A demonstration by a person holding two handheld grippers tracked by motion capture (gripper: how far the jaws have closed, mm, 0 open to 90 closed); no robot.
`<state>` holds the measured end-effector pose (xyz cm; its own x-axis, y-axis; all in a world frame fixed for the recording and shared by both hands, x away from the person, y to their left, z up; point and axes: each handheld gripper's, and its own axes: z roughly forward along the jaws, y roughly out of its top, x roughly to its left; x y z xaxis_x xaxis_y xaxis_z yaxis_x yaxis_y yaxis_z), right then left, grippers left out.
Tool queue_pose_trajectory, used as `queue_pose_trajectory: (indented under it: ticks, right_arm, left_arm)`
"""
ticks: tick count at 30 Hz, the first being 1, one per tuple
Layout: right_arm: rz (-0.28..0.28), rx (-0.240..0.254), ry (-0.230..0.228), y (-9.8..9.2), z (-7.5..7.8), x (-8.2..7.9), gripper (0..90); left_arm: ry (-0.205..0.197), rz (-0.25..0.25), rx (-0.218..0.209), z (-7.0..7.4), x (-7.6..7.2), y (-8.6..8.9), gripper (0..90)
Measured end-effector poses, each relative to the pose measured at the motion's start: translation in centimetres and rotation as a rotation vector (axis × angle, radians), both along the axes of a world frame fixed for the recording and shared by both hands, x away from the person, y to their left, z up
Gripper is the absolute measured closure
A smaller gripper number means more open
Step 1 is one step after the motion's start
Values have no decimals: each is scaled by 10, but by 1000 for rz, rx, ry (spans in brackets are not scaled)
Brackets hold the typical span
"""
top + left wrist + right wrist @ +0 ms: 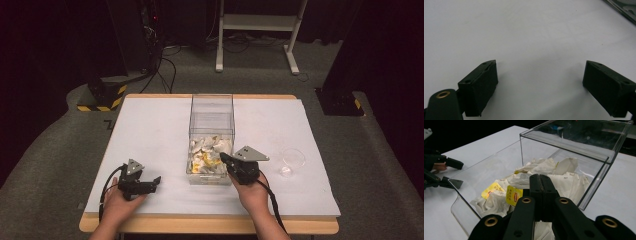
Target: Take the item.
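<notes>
My left tongs rest apart on the worktop, holding nothing. My right tongs, pressed together and empty, hover over the tea bags in the clear box. I should spread them before dipping, then pinch one bag cleanly.

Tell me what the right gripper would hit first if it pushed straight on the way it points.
Most likely the heap of tea bags in the clear box. The right gripper, jaws shut on nothing, looks poised over the box's near end, though depth is hard to judge.
</notes>
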<state>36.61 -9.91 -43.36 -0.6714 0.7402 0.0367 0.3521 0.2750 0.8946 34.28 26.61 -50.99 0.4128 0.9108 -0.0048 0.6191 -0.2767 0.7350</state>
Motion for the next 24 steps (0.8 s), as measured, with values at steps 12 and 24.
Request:
queue_pose_trajectory:
  ticks: [12,24]
  right_arm:
    - [-5,44,-33,-2,9,-4,900]
    - [-8,79,-55,-6,16,-8,900]
  left_arm:
    - [0,1,-2,0,0,0,129]
    - [1,1,-2,0,0,0,129]
